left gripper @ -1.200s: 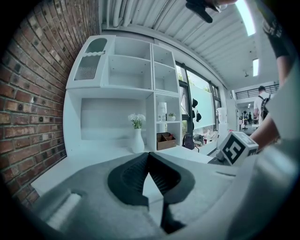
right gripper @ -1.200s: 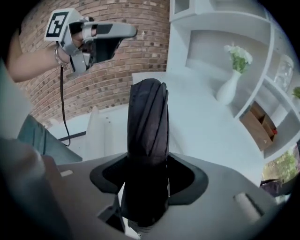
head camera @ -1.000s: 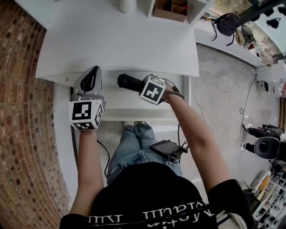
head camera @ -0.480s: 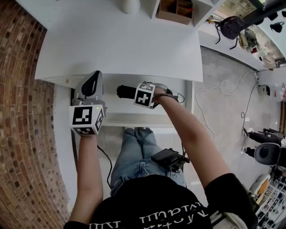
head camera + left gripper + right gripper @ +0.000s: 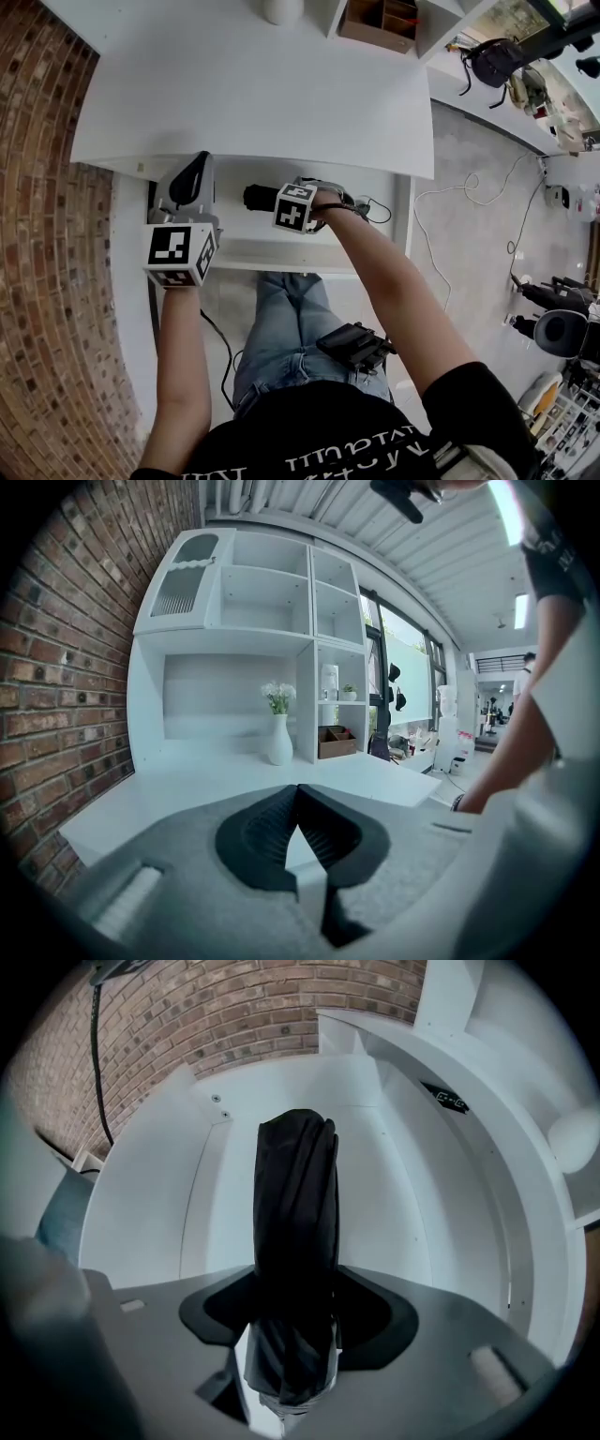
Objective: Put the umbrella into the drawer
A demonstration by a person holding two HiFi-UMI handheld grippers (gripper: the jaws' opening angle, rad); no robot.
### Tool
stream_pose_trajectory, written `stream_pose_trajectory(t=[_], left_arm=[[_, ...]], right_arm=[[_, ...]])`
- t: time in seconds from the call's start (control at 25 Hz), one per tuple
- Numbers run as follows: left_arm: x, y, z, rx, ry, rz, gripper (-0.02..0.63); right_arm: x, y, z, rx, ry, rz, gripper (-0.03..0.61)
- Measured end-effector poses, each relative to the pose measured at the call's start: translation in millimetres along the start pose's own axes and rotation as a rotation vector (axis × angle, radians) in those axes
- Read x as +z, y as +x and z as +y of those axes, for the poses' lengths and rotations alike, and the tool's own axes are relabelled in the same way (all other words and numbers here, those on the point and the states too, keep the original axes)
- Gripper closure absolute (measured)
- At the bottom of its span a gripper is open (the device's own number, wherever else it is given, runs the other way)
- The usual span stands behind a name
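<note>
Your right gripper (image 5: 295,1288) clamps the folded black umbrella (image 5: 295,1204) over the open white drawer (image 5: 403,1204). Your left gripper (image 5: 298,794) is pinched closed on nothing at the desk (image 5: 253,94) edge. A vase (image 5: 279,744) and a cardboard box (image 5: 335,742) stand far back.

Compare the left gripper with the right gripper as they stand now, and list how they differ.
The left gripper is shut with nothing between its jaws; the right gripper is clamped on the folded black umbrella. The left gripper faces out over the desk toward the shelves; the right gripper points down into the open drawer. Both are grey with dark pads.
</note>
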State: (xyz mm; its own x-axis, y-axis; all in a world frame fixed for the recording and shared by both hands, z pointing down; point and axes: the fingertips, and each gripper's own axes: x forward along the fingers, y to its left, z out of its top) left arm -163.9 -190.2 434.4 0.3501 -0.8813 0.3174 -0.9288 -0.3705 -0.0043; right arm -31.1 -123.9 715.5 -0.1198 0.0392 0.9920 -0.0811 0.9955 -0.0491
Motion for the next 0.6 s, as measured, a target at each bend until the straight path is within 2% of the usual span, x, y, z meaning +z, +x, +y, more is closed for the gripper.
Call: stream_pose_trajectory(t=[0.28,0.44,0.6], left_arm=[[-6.0,0.9,4.2,0.010,-0.009,0.009,0.621],[-1.8,2.9,0.3,0.011,-0.010,-0.002,0.621],[1.1,2.3,-3.2,0.014,-0.011,-0.009,0.621]], right_arm=[[0.9,8.6,-3.2,-0.014,0.022,0.005,0.307],[-3.3,0.7,-12.0,-0.052,0.080,0.004,0.224],[-9.5,-10.2,-7.4,-0.039,0.096,0.002,0.202]])
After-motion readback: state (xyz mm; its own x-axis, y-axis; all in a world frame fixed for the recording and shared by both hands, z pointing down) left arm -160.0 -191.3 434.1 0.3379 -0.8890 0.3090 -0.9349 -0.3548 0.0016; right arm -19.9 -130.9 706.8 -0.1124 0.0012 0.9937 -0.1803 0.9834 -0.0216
